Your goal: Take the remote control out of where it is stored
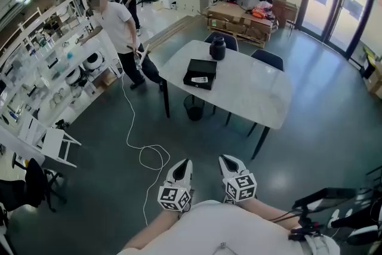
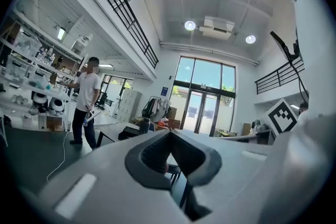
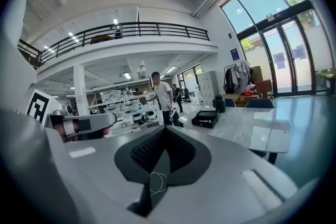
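Black box (image 1: 197,67) holds the remote control (image 1: 200,79), well beyond the closed, empty left gripper (image 1: 184,163) and right gripper (image 1: 229,160).

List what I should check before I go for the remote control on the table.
1. Remote control spotted: ok, at the black box on the white table.
2. Box open: cannot tell from here.
3. Left gripper empty: ok, fingers together, nothing between.
4. Right gripper empty: ok, shut too.
5. Box within reach: not ok, open floor lies between.
6. Way clear: cannot tell; a white cable loops just left of it.
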### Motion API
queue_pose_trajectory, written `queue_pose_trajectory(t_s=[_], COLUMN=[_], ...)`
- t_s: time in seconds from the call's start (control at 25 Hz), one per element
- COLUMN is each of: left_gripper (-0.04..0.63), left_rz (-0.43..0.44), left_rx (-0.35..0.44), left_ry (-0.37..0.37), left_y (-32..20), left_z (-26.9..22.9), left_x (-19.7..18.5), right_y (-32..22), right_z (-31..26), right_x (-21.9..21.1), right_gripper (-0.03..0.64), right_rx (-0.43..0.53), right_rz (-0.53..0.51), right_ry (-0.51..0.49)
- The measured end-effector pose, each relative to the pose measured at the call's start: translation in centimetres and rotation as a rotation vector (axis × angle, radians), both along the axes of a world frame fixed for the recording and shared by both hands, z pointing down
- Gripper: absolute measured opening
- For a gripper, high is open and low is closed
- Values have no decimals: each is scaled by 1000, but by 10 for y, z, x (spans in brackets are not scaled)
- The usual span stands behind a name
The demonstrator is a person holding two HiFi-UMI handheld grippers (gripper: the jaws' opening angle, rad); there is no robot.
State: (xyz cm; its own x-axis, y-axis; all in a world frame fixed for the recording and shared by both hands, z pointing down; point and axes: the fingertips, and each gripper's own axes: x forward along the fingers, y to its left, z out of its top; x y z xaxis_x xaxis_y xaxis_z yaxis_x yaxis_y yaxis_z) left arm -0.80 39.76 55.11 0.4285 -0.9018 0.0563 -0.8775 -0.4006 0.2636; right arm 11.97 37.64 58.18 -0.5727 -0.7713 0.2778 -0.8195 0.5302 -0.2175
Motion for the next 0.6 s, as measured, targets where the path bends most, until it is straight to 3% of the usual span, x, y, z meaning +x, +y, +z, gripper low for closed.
queue_pose_trajectory(t_s=[0.6], left_gripper=[0], left_rz=[9], left_rx=[-18], left_ry=[19], left_y=[-16], left_z=[15], left_x=[-77], right_y=[-16], right_z=[-1], right_x=[-41], right_gripper=[21], right_rx=[24], right_rz=[101], right_ry=[26])
